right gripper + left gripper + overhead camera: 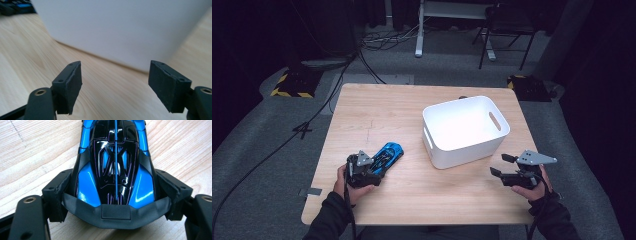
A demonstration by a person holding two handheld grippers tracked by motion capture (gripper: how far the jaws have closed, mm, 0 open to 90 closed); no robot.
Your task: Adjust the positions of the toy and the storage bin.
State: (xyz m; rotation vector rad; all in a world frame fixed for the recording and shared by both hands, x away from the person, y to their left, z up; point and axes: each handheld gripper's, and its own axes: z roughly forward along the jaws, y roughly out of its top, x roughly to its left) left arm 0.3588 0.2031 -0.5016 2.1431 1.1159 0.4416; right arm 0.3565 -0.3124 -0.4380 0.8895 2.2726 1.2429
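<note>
A blue and black toy car (388,156) lies on the wooden table (377,110) at the front left, its nose pointing toward the far right. My left gripper (371,167) is shut on its rear end. In the left gripper view the pads (62,187) press against both flanks of the car (115,165), just ahead of its black rear bumper. My right gripper (499,164) hovers open at the front right, beside the near right corner of a white bin (464,145). Nothing lies between its fingers (71,82), which face the bin's wall (120,30).
The white bin stands right of the table's centre and looks empty. Behind the table, cables (382,40) run across the grey floor, with a desk leg (419,30) and a dark chair (507,25) farther back.
</note>
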